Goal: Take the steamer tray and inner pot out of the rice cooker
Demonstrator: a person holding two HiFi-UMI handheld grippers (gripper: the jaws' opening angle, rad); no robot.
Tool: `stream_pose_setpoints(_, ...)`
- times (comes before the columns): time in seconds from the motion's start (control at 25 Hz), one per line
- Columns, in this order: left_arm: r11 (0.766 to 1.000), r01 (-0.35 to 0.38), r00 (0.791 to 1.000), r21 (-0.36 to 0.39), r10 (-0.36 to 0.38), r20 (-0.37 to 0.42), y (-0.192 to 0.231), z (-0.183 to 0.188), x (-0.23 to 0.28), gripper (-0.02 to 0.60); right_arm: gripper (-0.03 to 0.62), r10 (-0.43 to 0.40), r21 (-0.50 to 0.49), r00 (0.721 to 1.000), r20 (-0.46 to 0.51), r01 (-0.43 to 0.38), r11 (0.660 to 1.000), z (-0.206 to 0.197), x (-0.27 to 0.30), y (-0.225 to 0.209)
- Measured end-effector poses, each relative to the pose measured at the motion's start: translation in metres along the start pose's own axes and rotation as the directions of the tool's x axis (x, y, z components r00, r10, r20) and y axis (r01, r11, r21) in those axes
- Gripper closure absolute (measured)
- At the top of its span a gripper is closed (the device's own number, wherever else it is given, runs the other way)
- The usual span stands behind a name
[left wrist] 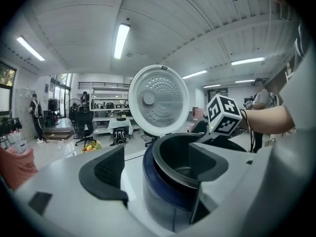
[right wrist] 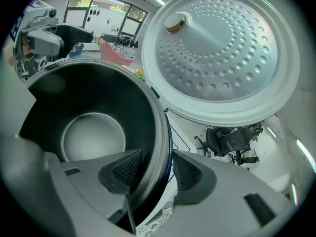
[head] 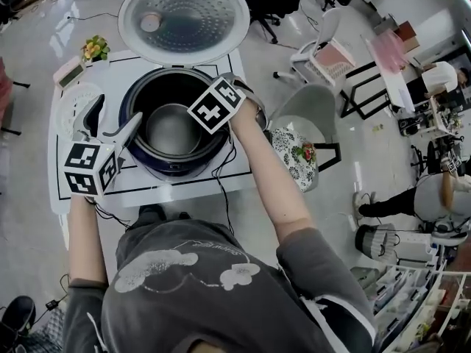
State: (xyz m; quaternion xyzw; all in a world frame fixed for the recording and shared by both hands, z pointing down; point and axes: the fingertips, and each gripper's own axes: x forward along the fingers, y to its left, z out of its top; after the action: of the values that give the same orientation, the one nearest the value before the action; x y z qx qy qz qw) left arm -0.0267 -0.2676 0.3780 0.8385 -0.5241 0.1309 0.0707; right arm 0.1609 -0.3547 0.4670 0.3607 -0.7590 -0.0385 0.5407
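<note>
The rice cooker (head: 176,166) stands on the white table with its lid (head: 184,17) swung up at the back. The dark inner pot (head: 171,127) sits inside it, empty. My right gripper (right wrist: 150,169) straddles the pot's right rim (right wrist: 160,147): one pad is inside against the wall, and a gap shows before the outer pad. My left gripper (left wrist: 158,164) stands open at the cooker's left side, its jaws either side of the cooker wall (left wrist: 163,191). A pale round tray (head: 73,109) lies left of the cooker, partly hidden by the left gripper (head: 114,120).
A small potted plant (head: 96,48) and a flat pale box (head: 68,70) sit at the table's back left. A chair with a flowered cushion (head: 294,153) stands close on the right. Cables hang off the table's front edge (head: 147,197). Other people are far off to the right.
</note>
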Motion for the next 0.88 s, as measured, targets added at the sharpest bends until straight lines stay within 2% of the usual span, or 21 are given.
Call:
stream_pose_setpoints(0.4, 0.992, 0.098, 0.994, 0.083, -0.093, -0.063, 0.015, 0.009, 0.03, 0.175, 0.425, -0.029, 0.062, 0.997, 0.077, 0.024, 0.998, 0.014, -0.019, -0.005)
stream_pose_setpoints(0.72, 0.977, 0.181, 0.98, 0.117, -0.169, -0.104, 0.014, 0.008, 0.052, 0.175, 0.45, -0.062, 0.014, 0.996, 0.065, 0.061, 0.998, 0.027, -0.03, -0.005)
stream_pose_setpoints(0.88, 0.962, 0.222, 0.97, 0.16, -0.202, -0.133, 0.007, 0.005, 0.064, 0.175, 0.467, -0.076, 0.018, 0.993, 0.088, 0.075, 0.997, 0.033, -0.039, -0.006)
